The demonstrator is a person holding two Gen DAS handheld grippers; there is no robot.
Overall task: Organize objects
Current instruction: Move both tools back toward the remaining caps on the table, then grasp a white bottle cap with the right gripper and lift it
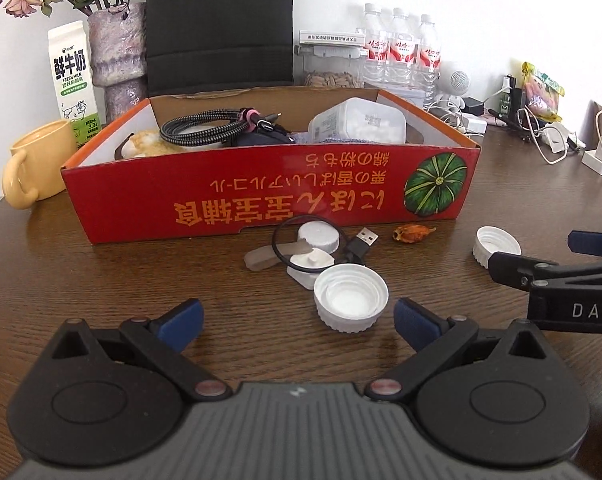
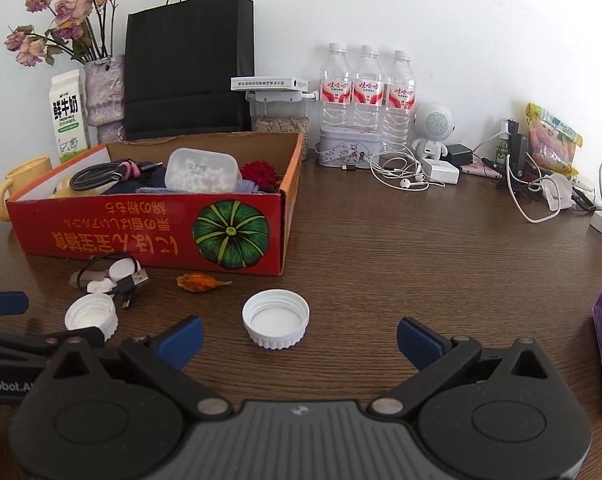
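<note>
In the left wrist view, we see our left gripper at the bottom of the frame with its jaws spread wide and holding nothing; a white cap lies open side up just ahead, centre frame, below the red box. Beside it a small clutter with a USB cable could snag if we close carelessly. A carton at upper left reads "FRESH MILK". In the right wrist view, our right gripper also gapes empty, a second cap just ahead at lower centre. The cap's shallow ribbed wall might slip or flip under an off-centre pinch.
</note>
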